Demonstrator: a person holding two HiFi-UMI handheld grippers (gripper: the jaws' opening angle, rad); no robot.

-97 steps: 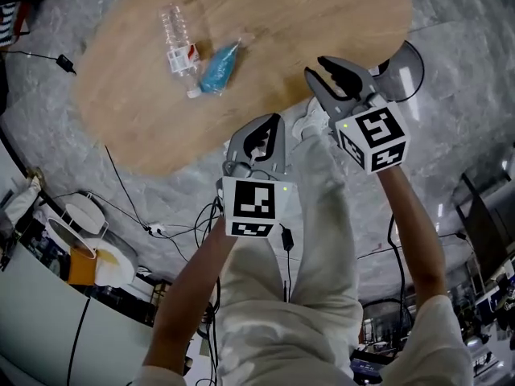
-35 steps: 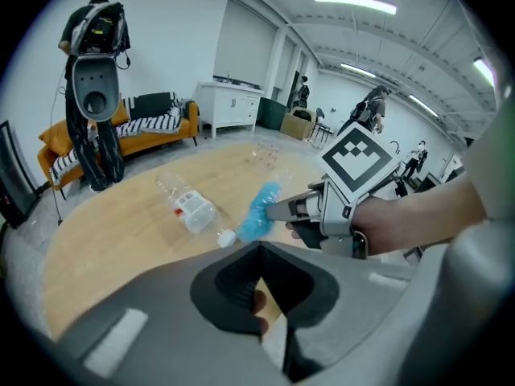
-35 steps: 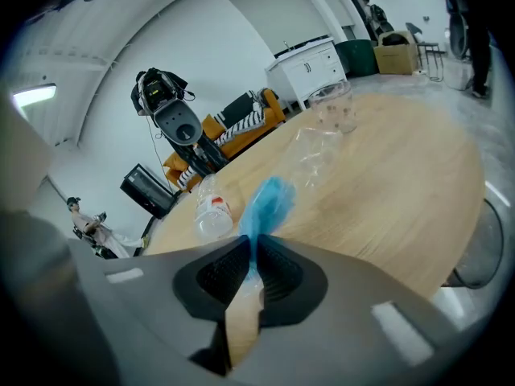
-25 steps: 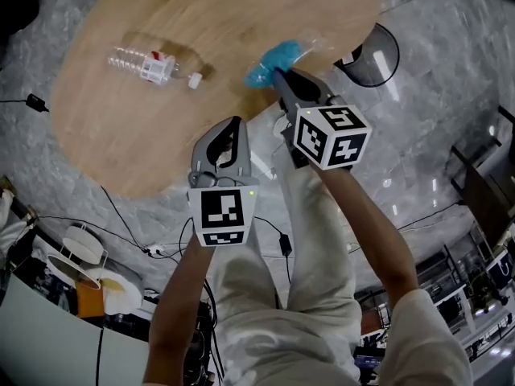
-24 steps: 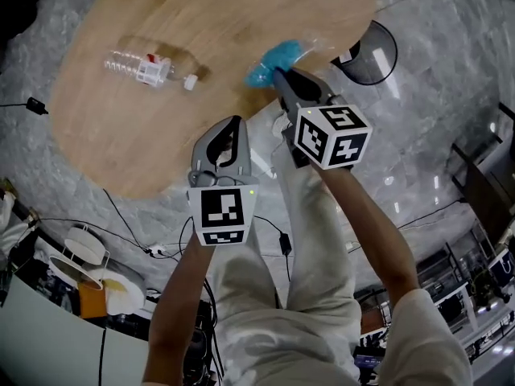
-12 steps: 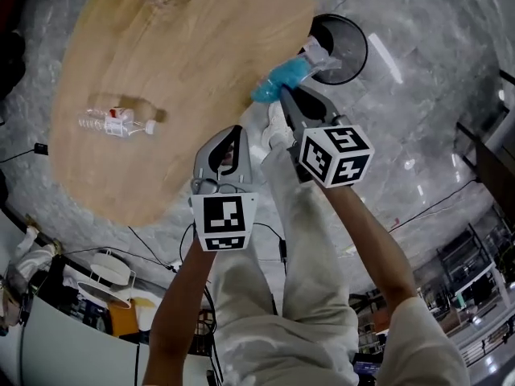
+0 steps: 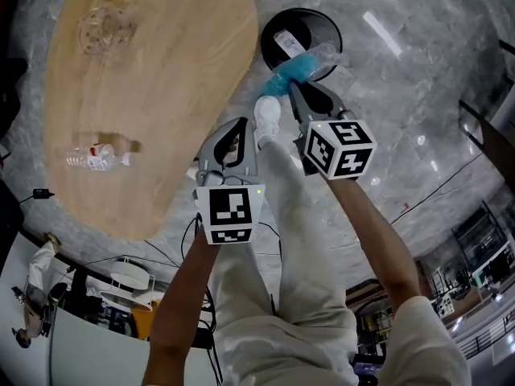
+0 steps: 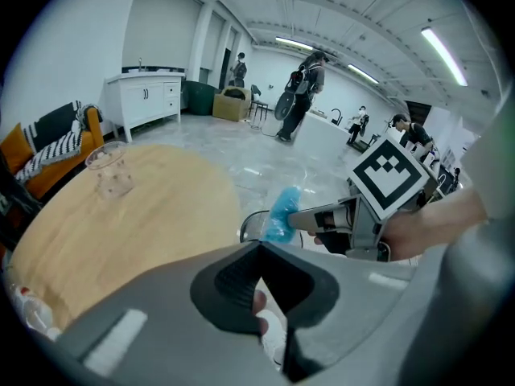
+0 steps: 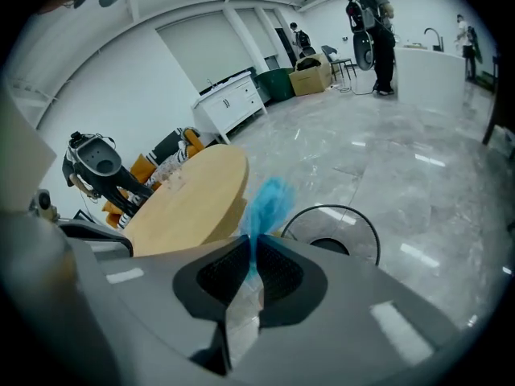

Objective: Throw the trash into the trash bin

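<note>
My right gripper is shut on a blue and clear plastic wrapper, which hangs over the near rim of the round black trash bin on the floor. In the right gripper view the wrapper sticks up from between the closed jaws of the right gripper, with the bin just beyond. My left gripper hovers beside it, shut and empty, above a white shoe. The left gripper view shows the wrapper at the right gripper's tips. A clear plastic bottle lies on the wooden table.
An upturned clear glass stands at the table's far end. A white item lies inside the bin. The person's legs are below the grippers. Cables and clutter lie on the marble floor at lower left. People stand far off in the room.
Both grippers have swung away from the table toward the bin, the right one carrying the wrapper, which now hangs at the bin's rim. The bottle stays on the table.
</note>
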